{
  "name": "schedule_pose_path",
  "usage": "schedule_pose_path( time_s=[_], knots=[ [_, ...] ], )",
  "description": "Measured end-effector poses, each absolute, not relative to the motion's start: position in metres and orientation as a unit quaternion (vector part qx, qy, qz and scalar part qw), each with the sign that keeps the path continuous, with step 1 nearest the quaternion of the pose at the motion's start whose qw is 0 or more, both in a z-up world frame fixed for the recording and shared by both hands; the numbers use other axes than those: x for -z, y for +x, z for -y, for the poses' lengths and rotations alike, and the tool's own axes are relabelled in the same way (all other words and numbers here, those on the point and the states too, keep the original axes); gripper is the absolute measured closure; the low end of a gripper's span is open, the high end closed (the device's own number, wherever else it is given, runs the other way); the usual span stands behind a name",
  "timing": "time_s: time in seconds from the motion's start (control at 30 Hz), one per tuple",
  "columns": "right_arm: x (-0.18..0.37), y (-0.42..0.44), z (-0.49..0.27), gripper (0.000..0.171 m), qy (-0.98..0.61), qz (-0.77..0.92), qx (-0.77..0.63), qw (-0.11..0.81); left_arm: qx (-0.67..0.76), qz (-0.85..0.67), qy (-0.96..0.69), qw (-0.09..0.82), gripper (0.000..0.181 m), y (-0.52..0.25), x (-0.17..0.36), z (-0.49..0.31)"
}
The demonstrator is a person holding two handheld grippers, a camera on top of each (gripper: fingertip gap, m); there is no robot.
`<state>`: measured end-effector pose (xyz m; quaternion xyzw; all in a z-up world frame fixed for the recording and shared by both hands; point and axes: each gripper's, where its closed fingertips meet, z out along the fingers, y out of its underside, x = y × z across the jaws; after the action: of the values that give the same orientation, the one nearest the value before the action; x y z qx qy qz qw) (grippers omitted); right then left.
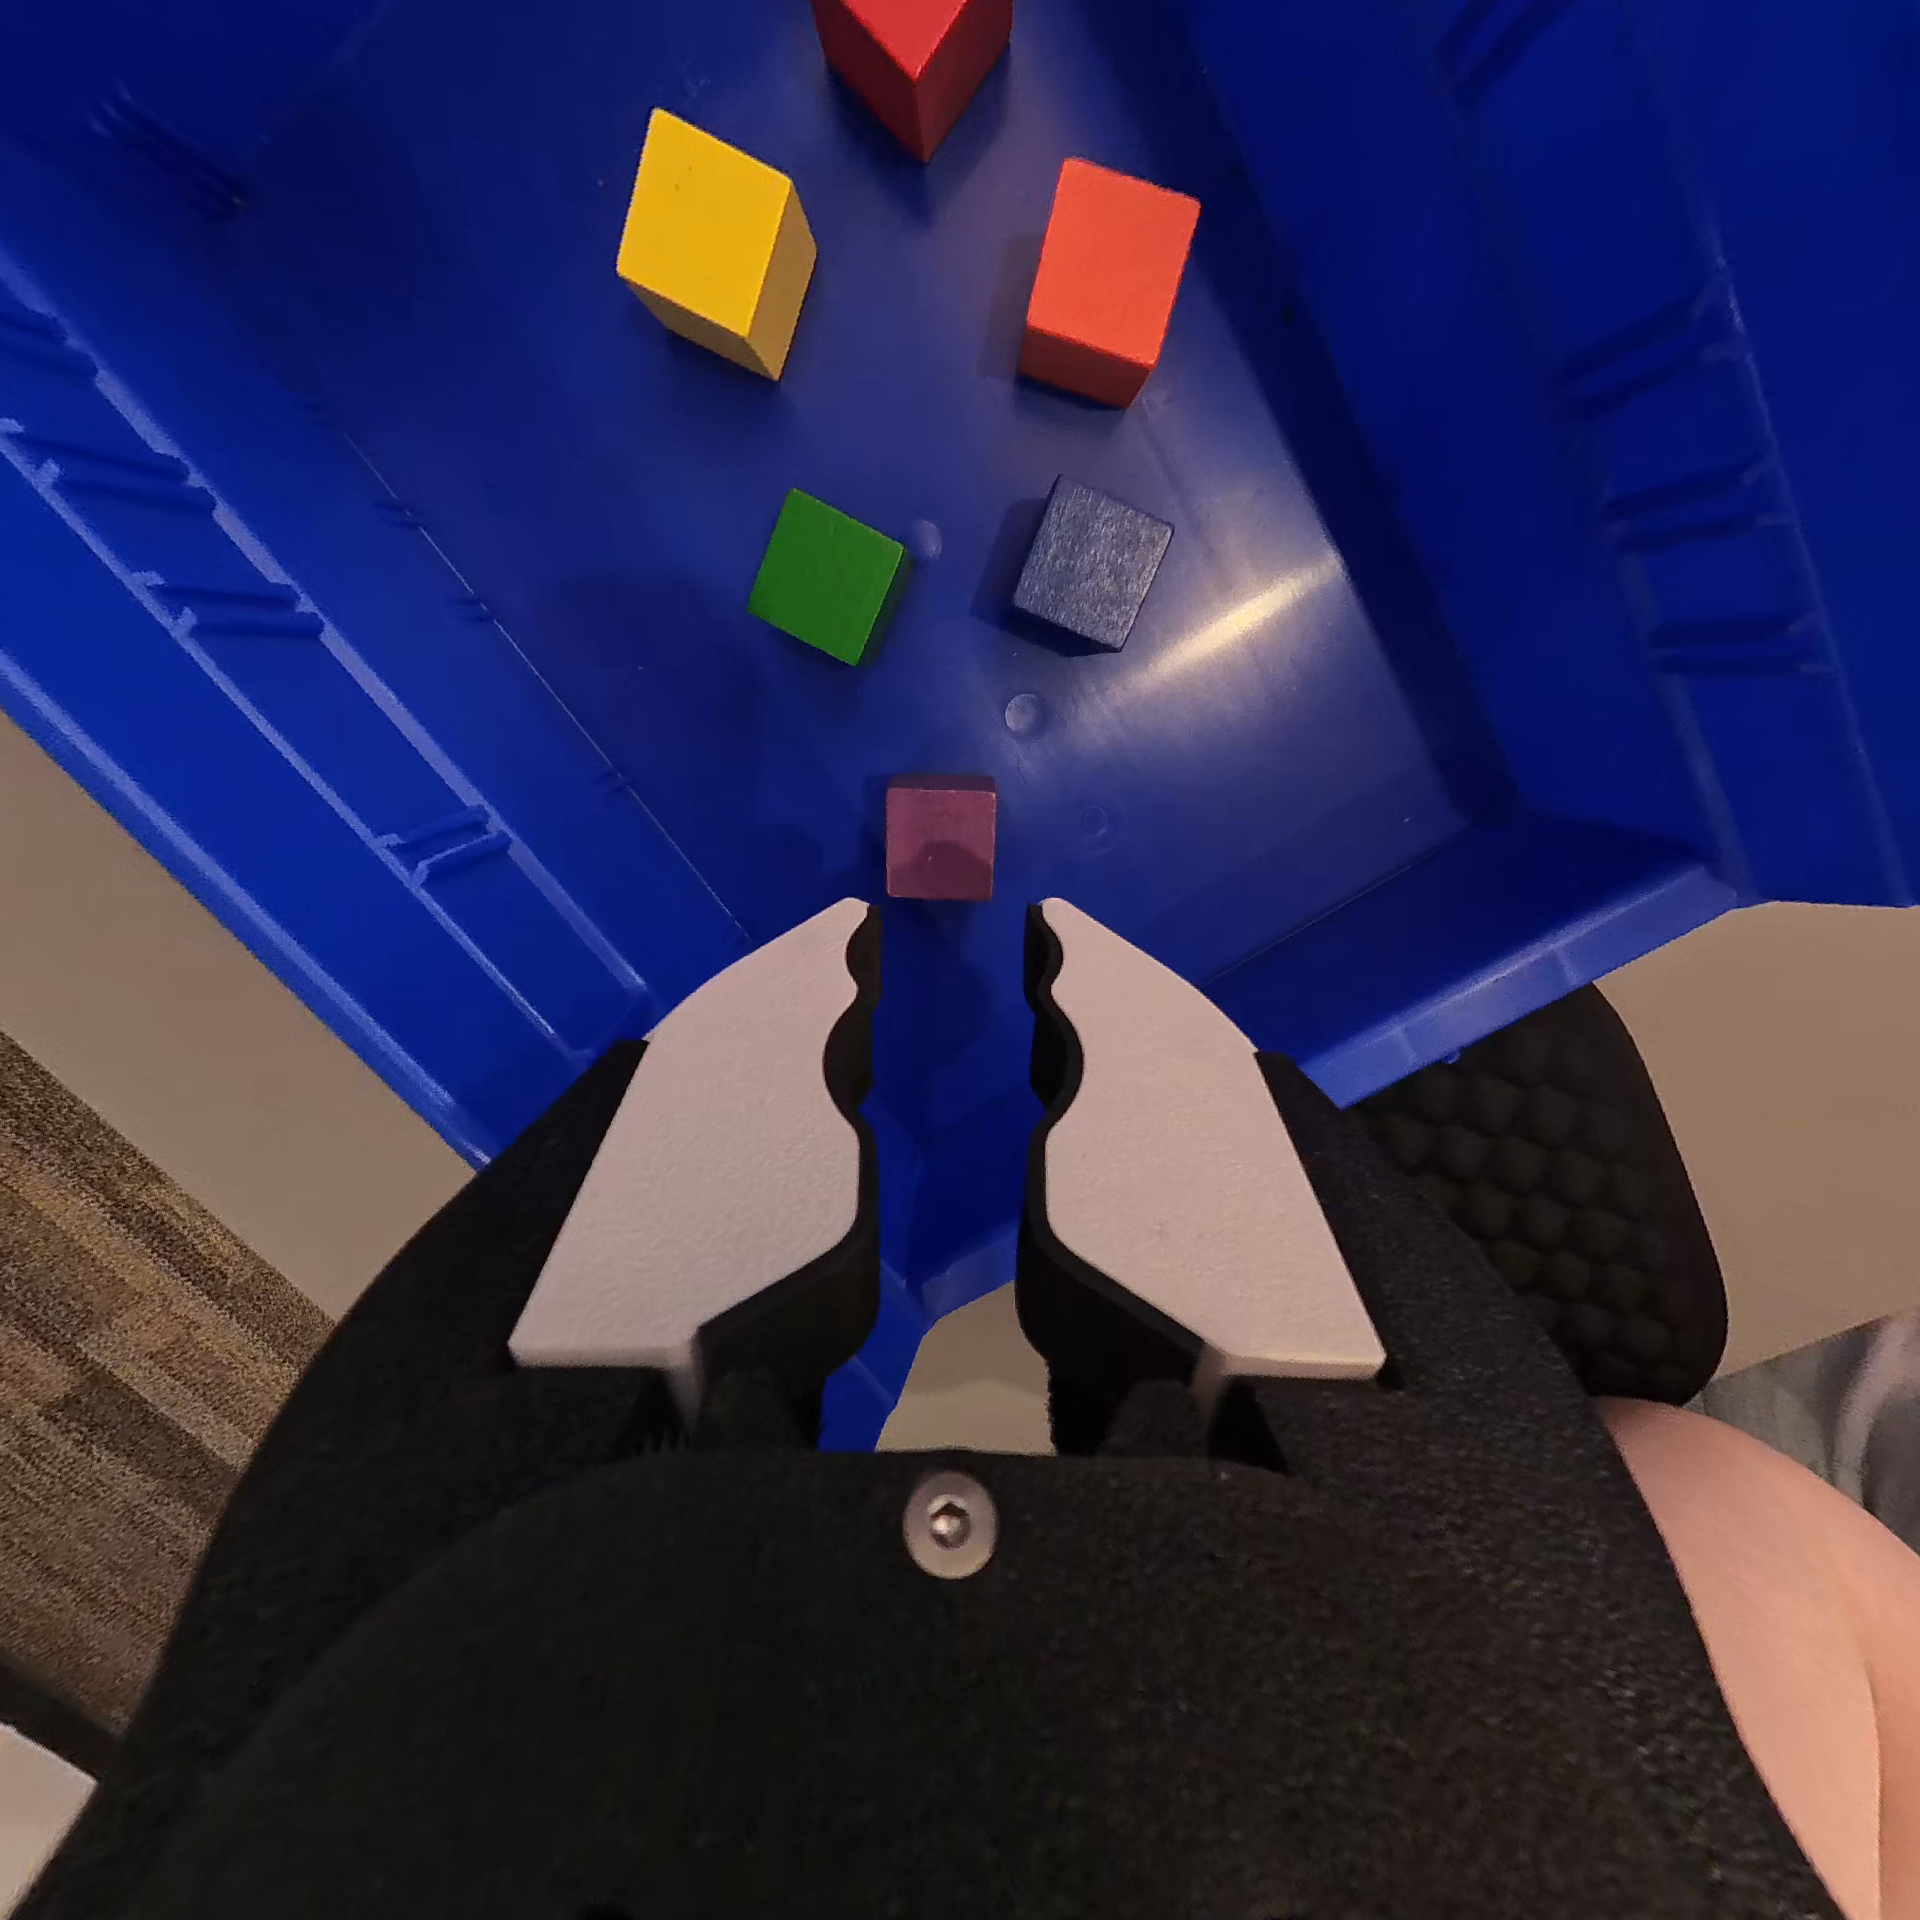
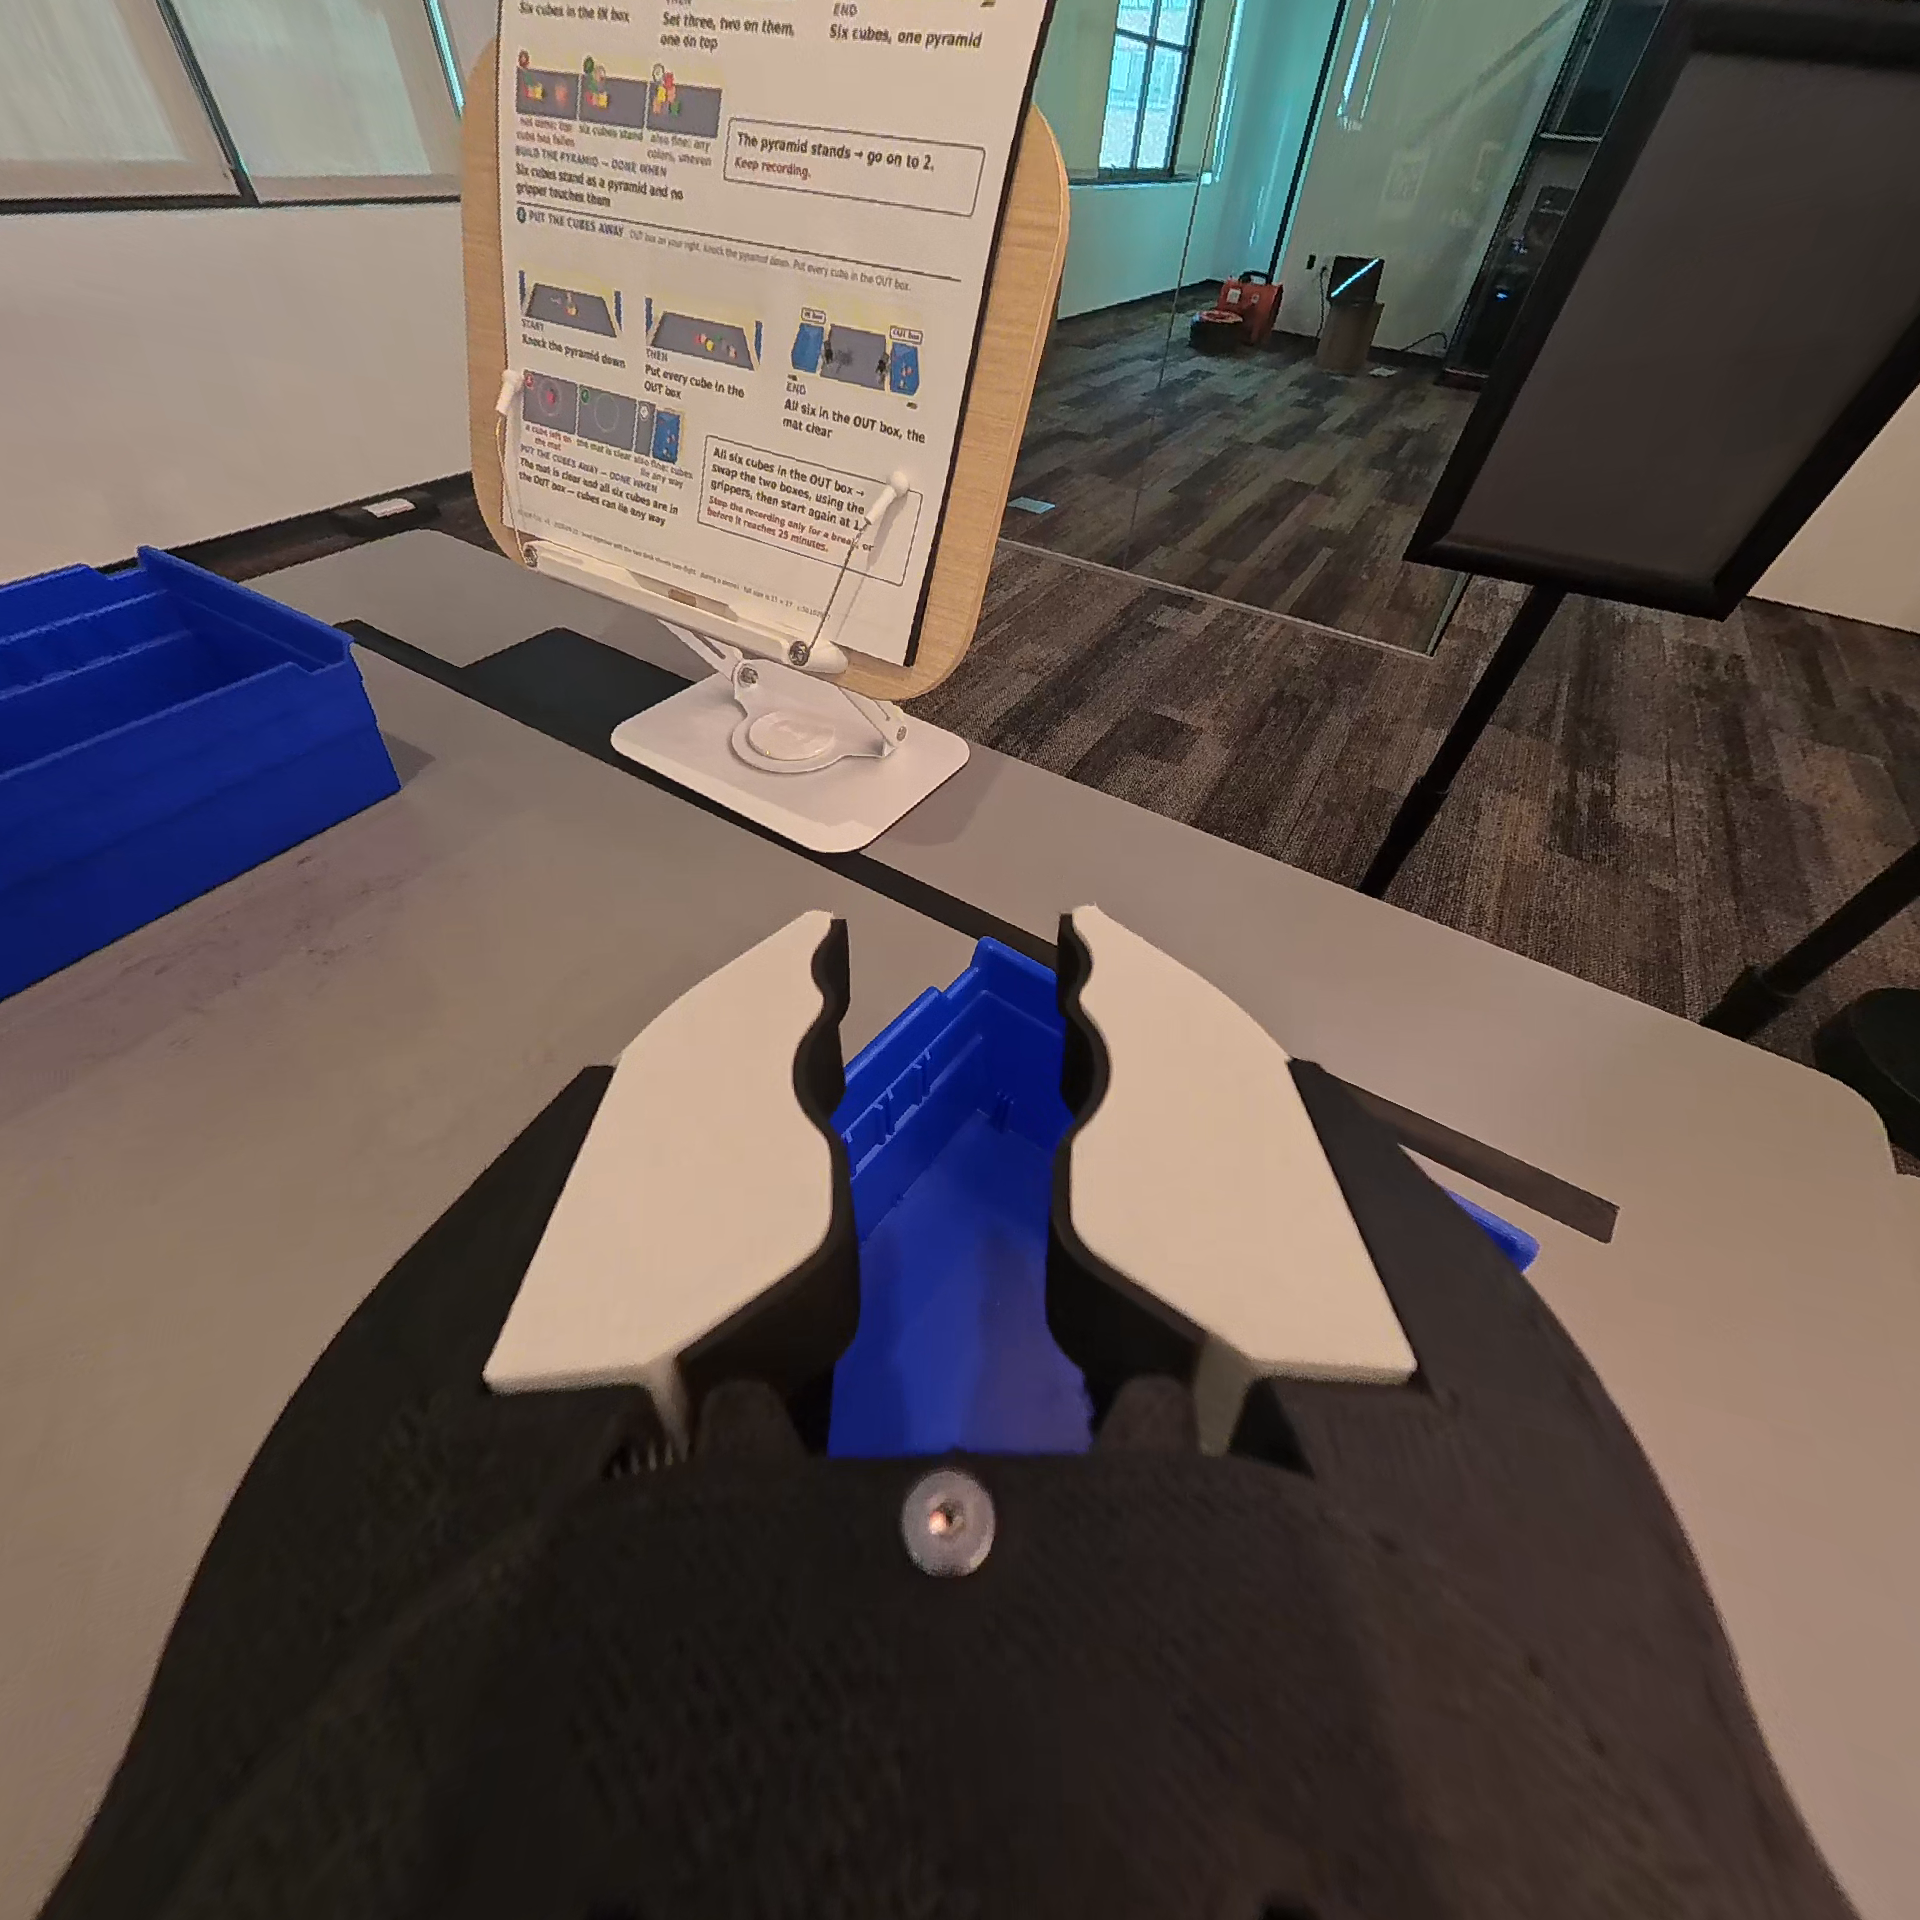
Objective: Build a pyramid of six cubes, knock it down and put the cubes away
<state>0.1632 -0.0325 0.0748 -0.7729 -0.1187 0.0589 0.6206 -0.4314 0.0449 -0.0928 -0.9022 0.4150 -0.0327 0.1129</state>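
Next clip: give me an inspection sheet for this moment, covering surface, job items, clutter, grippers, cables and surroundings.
Surface: grey table, dark strip across it.
Job's things: blue box holds six separate cubes: red cube, yellow cube, orange cube, green cube, dark blue cube, purple cube; second blue box shows no cubes.
Clutter: instruction sheet on stand.
Grippers: left gripper open over purple cube; right gripper open, empty.
Cables: nothing seen.
Surroundings: carpet floor, glass partitions.
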Motion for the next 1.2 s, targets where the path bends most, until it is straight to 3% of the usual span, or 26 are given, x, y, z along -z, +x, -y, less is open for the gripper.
schedule_pose_path(
  time_s=[0.6, 1.2],
  knots=[
    [-0.067, 0.164, 0.03, 0.127, -0.783, 0.121, -0.052, 0.608, 0.024, -0.414, -0.904, 0.107, 0.155, -0.436, 0.095, -0.044],
    [-0.058, 0.164, 0.025, 0.124, -0.793, 0.125, -0.05, 0.594, -0.007, -0.425, -0.902, 0.079, 0.144, -0.439, 0.12, -0.054]
  ],
)
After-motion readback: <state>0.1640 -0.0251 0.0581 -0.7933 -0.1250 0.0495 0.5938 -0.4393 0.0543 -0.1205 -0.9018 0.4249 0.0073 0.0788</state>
